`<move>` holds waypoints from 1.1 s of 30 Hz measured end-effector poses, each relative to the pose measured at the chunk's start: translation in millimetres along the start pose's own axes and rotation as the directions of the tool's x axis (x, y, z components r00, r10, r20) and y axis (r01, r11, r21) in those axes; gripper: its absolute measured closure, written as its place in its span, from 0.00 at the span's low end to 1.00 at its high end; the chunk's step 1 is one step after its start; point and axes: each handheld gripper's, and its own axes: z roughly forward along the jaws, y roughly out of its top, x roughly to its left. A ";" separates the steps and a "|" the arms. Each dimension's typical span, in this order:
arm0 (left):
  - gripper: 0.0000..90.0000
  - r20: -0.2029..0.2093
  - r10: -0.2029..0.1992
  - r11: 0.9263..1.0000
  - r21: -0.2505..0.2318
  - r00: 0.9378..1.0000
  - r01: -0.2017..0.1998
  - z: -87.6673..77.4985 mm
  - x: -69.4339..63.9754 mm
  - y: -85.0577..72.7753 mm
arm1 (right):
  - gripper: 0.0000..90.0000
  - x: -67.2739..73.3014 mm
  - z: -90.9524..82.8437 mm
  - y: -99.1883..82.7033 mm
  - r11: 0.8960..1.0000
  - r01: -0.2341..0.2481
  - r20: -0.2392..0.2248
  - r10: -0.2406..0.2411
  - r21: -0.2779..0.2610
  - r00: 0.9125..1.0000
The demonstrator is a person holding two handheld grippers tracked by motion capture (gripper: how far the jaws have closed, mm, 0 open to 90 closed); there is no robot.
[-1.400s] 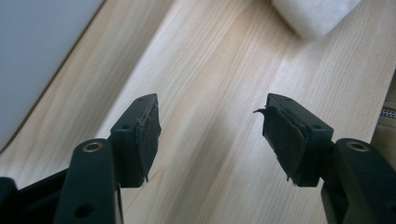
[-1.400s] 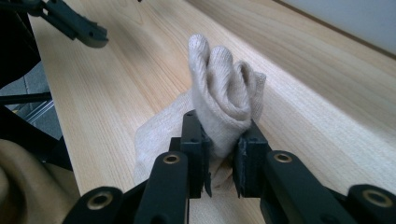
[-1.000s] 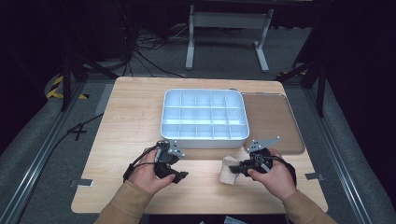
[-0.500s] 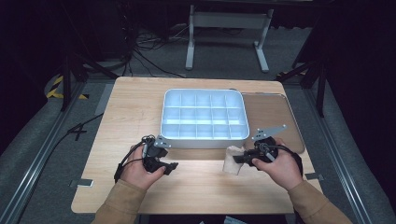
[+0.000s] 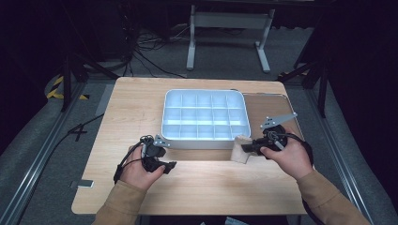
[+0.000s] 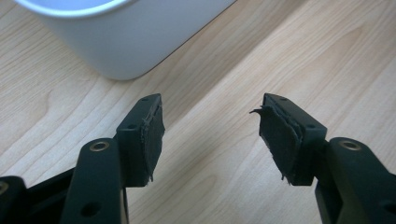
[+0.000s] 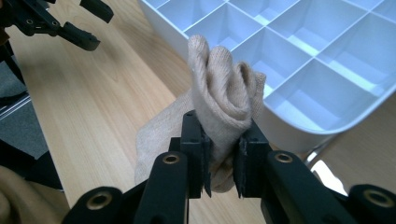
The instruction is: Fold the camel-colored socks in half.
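Between rubber pads, soft rolled sock [image 7: 223,88]

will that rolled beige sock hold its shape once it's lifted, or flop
The rolled beige fabric sock looks soft: it bunches where the right gripper pinches it. Its loose tail hangs down, so probably floppy. Likely light.

Divided tray [image 5: 205,117] sits on the counter [image 5: 141,105], toward its far middle. A flat board [image 5: 274,105] lies just right of the tray, touching its side. Rolled sock [image 5: 241,149] is at the tray's near right corner, clamped in the right gripper [image 5: 248,149], raised off the counter. Left gripper [image 5: 169,165] is near the tray's near left corner, over bare counter, well apart from the sock.
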 end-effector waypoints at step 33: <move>0.43 -0.026 -0.026 1.000 -0.001 0.999 0.026 -5.7 2.8 -10.5 | 0.85 -47.1 -10.8 59.7 0.987 0.112 0.115 -0.125 0.117 0.985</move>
